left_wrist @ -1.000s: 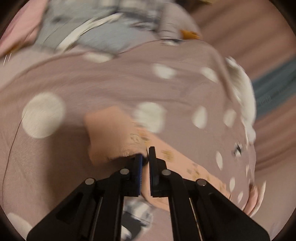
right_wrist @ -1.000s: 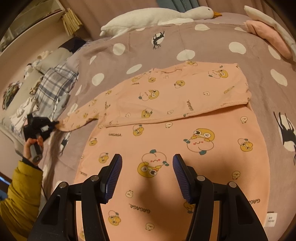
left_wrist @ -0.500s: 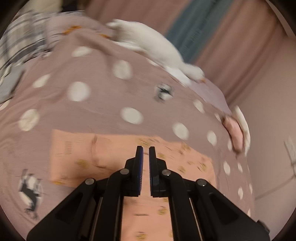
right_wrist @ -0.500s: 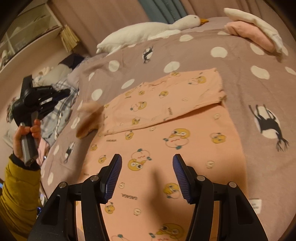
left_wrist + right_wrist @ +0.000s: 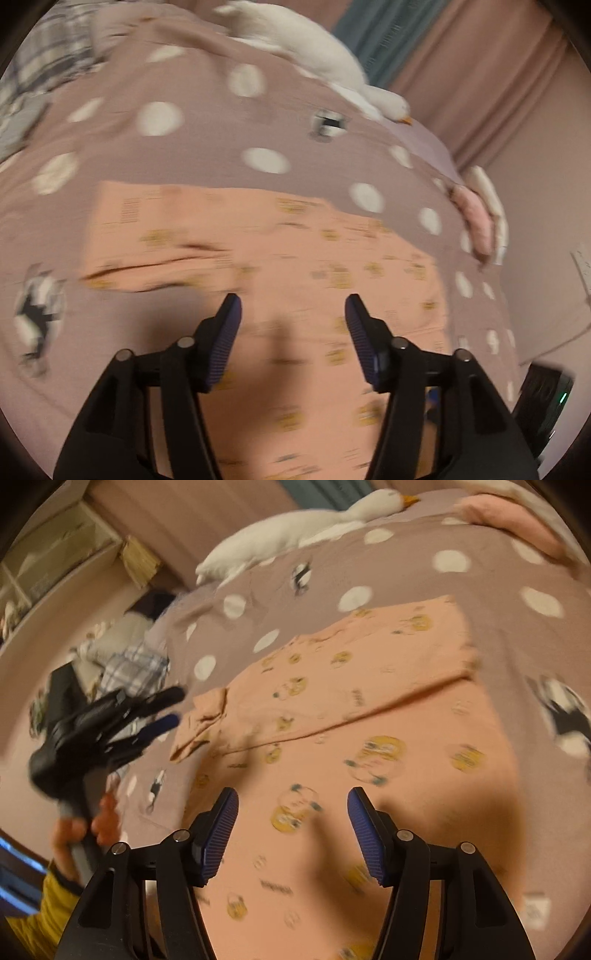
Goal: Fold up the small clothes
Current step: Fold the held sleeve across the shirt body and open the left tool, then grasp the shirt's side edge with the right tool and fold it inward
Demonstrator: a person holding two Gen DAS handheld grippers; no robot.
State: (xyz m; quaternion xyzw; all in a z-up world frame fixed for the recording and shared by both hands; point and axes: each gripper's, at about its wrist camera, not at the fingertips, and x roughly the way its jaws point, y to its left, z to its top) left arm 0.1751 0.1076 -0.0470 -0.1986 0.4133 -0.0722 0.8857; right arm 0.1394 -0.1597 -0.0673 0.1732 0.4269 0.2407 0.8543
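Note:
A small peach top [image 5: 369, 746] printed with yellow cartoon figures lies flat on the polka-dot bedspread [image 5: 424, 561]. Its far part is folded over, and the sleeve end [image 5: 207, 716] lies bunched at the left. The top also shows in the left wrist view [image 5: 295, 258], blurred. My left gripper [image 5: 291, 325] is open and empty above the top; it shows from the right wrist view [image 5: 162, 716] hovering left of the sleeve end. My right gripper [image 5: 291, 819] is open and empty above the near part of the top.
A white goose plush [image 5: 295, 535] lies at the far edge of the bed. Pink and white folded items [image 5: 480, 221] sit at the right edge. Plaid clothes [image 5: 133, 668] are piled at the left. Shelves [image 5: 48, 565] stand beyond.
My left gripper carried the sleeve inward over the top, let it go and opened. The sleeve end now lies bunched on the top. My right gripper stayed open, shifting slightly.

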